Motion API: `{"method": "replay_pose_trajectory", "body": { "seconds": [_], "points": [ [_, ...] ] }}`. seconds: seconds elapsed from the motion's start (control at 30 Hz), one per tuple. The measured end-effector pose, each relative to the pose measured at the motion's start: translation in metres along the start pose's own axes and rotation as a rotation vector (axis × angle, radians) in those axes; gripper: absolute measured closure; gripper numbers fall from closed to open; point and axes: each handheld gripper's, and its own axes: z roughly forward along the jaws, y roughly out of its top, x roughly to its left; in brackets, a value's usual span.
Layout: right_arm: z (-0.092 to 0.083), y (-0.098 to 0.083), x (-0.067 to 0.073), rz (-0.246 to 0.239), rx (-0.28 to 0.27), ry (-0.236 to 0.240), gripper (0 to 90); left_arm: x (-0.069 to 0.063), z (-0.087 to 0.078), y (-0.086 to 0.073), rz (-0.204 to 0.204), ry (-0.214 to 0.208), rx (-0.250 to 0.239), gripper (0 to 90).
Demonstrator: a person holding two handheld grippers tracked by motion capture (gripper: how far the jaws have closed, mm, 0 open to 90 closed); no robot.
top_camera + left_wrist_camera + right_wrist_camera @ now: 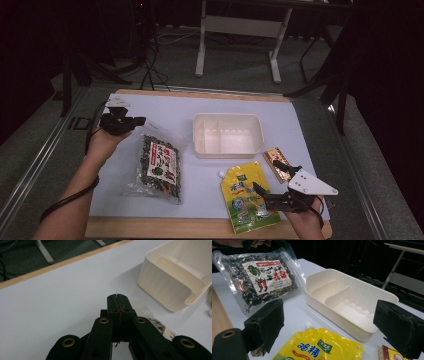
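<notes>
1. Overall, a white table surface edged in pale wood is seen in the middle of the high view, set on a grey floor; dark surroundings and the white legs of another table occupy the top of the frame.
2. A cream divided bin is seen at the centre of the high view, with a yellow spouted pouch below it and a small red-and-gold box at its lower right.
3. The snack bag is a clear packet of dark green contents with a white, red-lettered label. It is located left of centre in the high view, hanging from its top corner with its lower end at the table; whether that end touches the surface cannot be told. In the right gripper view it appears raised at the upper left, beside the bin.
4. The left gripper is held at the left of the high view, forearm entering from the lower left. Its jaws are clenched on the bag's thin top edge, a sliver of film being pinched between the closed tips in the left gripper view.
5. The right gripper is held low at the lower right of the high view, over the yellow pouch. Its jaws are spread wide and nothing is grasped.
</notes>
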Motion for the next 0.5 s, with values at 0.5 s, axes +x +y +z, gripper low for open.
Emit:
{"method": "replay_pose_trajectory", "body": {
  "seconds": [0.5],
  "points": [
    [-0.001,0.000,0.001,-0.003,-0.002,0.009,9.5,-0.019,0.011,0.021,-0.035,-0.039,0.046,76.4]
  ]
}}
